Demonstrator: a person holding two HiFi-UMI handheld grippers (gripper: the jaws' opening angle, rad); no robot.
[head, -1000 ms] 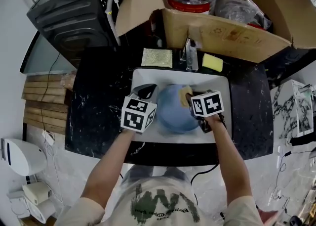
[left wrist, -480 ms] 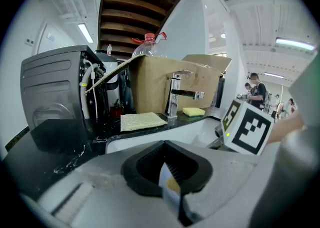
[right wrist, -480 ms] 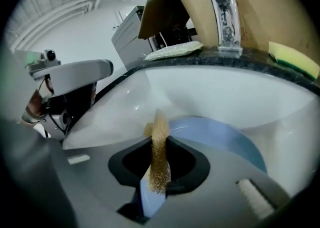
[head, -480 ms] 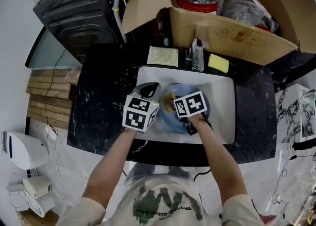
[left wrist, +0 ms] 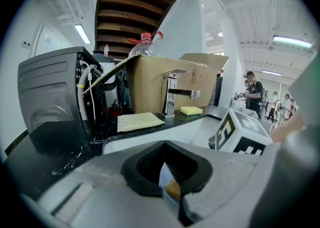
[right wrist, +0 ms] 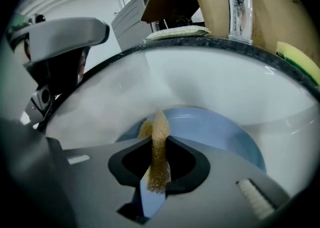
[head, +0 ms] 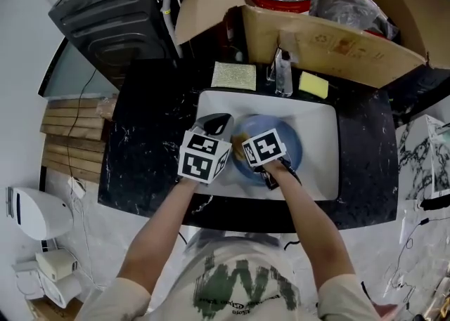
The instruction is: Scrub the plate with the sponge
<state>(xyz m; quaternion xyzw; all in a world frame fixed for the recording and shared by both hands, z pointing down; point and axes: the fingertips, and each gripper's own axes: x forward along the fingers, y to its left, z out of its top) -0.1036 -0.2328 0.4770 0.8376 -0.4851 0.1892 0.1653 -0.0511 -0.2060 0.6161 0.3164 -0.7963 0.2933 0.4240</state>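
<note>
A blue plate (head: 278, 142) lies in the white sink (head: 320, 168). My left gripper (head: 222, 130) is at the plate's left rim and is shut on it; a thin blue sliver of the plate (left wrist: 164, 176) shows between its jaws. My right gripper (head: 247, 145) is over the plate's left part, shut on a tan sponge (right wrist: 159, 154) that stands upright between the jaws and presses on the plate (right wrist: 220, 132). In the head view only a bit of the sponge (head: 240, 140) shows past the right marker cube. The left gripper's body (right wrist: 65, 35) looms at the left of the right gripper view.
A chrome faucet (head: 283, 67) stands behind the sink, with a yellow sponge (head: 313, 85) to its right and a pale scouring cloth (head: 234, 76) to its left. An open cardboard box (head: 337, 42) and a black appliance (head: 112, 10) crowd the back of the black counter (head: 140, 151).
My right gripper has slid the sponge leftward across the plate, from its right side toward its left rim. The left gripper has kept its hold in nearly the same place.
</note>
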